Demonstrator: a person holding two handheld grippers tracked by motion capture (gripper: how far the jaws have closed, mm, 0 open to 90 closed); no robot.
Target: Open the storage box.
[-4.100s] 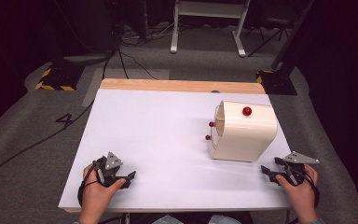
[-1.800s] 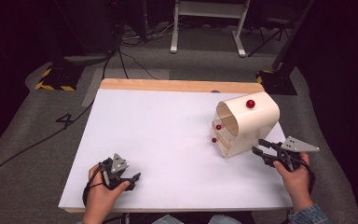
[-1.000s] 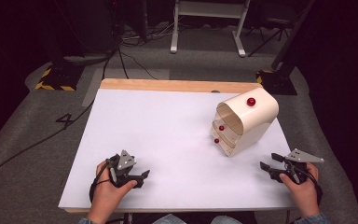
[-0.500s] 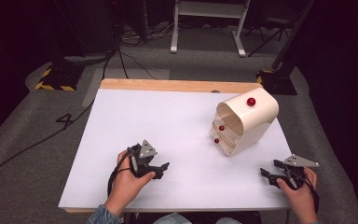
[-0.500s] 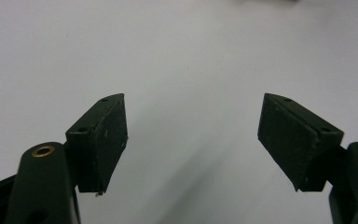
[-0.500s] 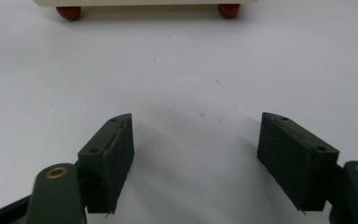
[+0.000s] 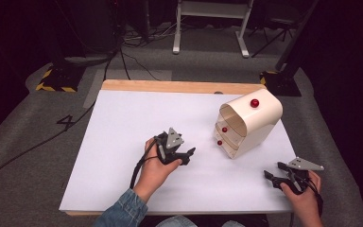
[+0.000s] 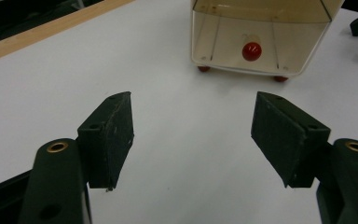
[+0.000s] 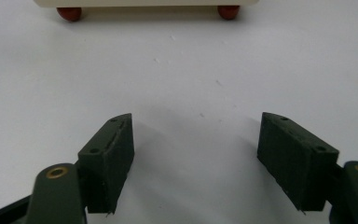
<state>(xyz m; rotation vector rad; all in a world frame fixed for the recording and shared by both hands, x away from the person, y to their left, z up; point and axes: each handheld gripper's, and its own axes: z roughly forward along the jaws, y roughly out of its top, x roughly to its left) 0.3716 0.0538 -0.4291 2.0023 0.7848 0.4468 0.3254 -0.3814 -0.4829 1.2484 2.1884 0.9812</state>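
A cream box (image 7: pixel 255 125) with a rounded top stands at the right of the white table (image 7: pixel 132 118). It has a red knob on top (image 7: pixel 254 102) and red knobs on its front (image 7: pixel 224 129). My left gripper (image 7: pixel 189 153) hovers mid-table, open and empty, its jaws aimed at the box's front. In the left gripper view the box (image 8: pixel 261 42) lies straight ahead, with a red knob (image 8: pixel 251 50) between the lines of the spread jaws of the left gripper (image 8: pixel 193 128). My right gripper (image 7: pixel 273 171) rests open and empty near the front edge, below the box. Its own view shows the right gripper (image 9: pixel 196 154) over bare table.
The box's red feet (image 9: pixel 69 13) show at the top of the right gripper view. A wooden strip (image 7: pixel 170 86) runs along the table's far edge. Cables, a stand and dark floor lie beyond. The table's left half is bare white surface.
The box was turned at an angle by the right gripper, which then drew back to the front edge. My left gripper has moved forward and right toward the box's front.
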